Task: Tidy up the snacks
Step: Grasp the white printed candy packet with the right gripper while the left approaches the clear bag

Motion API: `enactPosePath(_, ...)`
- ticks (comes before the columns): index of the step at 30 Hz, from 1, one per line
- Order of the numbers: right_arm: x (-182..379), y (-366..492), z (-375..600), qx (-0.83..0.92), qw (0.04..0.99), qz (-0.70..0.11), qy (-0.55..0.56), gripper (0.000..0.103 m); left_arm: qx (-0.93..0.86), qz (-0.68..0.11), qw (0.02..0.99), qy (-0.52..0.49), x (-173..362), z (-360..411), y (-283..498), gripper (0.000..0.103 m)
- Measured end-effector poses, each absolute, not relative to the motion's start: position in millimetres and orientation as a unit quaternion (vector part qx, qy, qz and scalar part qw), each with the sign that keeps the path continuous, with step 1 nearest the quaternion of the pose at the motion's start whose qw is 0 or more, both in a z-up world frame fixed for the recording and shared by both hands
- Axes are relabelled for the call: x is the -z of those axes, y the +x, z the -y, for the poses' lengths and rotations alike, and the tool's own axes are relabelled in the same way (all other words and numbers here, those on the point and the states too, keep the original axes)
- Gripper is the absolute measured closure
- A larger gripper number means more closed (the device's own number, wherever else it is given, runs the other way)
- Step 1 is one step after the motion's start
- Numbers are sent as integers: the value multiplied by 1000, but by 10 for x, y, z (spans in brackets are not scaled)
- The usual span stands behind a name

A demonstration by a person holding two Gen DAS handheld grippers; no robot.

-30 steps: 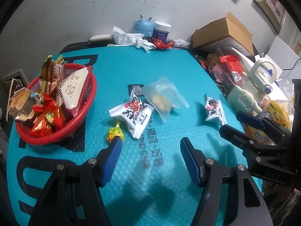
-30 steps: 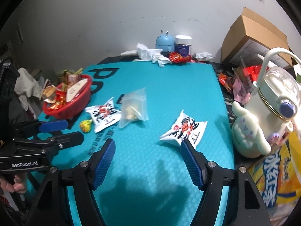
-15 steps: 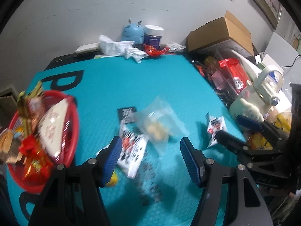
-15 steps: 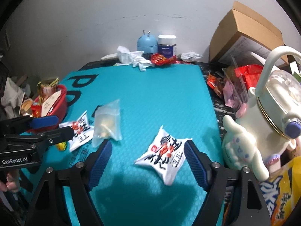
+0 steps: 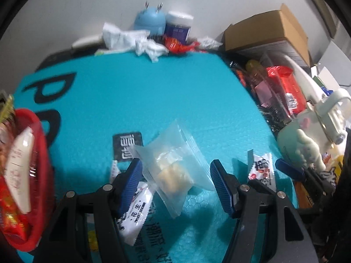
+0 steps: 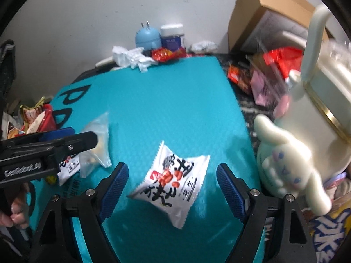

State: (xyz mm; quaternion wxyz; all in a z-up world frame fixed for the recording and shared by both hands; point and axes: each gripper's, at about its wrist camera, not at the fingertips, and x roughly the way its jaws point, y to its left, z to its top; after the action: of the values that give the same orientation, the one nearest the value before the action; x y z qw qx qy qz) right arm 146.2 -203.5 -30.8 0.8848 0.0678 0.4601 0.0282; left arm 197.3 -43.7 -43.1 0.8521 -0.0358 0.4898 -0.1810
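My left gripper (image 5: 175,171) is open, its jaws on either side of a clear bag of pale biscuits (image 5: 173,168) on the teal mat (image 5: 136,96). A white peanut packet (image 5: 136,214) lies under its left finger. A red basket (image 5: 37,175) of snacks sits at the left edge. My right gripper (image 6: 172,175) is open around a second white peanut packet (image 6: 173,179), which also shows in the left wrist view (image 5: 261,171). The left gripper (image 6: 54,149), the clear bag (image 6: 96,144) and the basket (image 6: 47,120) show at the left of the right wrist view.
A cream kettle with a plush figure (image 6: 291,153) stands close on the right. A cardboard box (image 5: 267,32) and red wrappers (image 5: 285,87) crowd the right edge. A blue gadget (image 5: 151,19), a jar (image 5: 177,26) and crumpled tissue (image 5: 131,39) line the back.
Both grippers have moved forward and down. The left one now straddles the clear bag, the right one straddles the right peanut packet. Both stay open.
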Motion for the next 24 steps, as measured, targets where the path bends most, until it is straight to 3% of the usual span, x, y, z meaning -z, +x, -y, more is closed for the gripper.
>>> enactPosePath(8,397,1455,2060,-30,884,-462,73,21,187,-495,848,-31,527,492,2019,38)
enactPosePath(10,399,1456,2049,-32,885,-460,67,29,186,-502,844,-27,552,523,2048,29)
enactPosePath(13,415,1458,2040,-43,883,-463,69,43,182,-509,841,-12,618,612,2082,29)
enactPosePath(17,412,1434,2018,-51,884,-461,64,53,184,-497,848,5,642,697,2065,29)
enactPosePath(18,409,1425,2018,-51,884,-460,63,55,183,-495,849,5,644,700,2065,32)
enactPosePath(19,403,1414,2021,-52,885,-459,63,57,182,-494,850,7,647,703,2059,44)
enactPosePath(24,356,1356,2014,-56,886,-456,65,66,190,-505,842,13,603,690,1952,65)
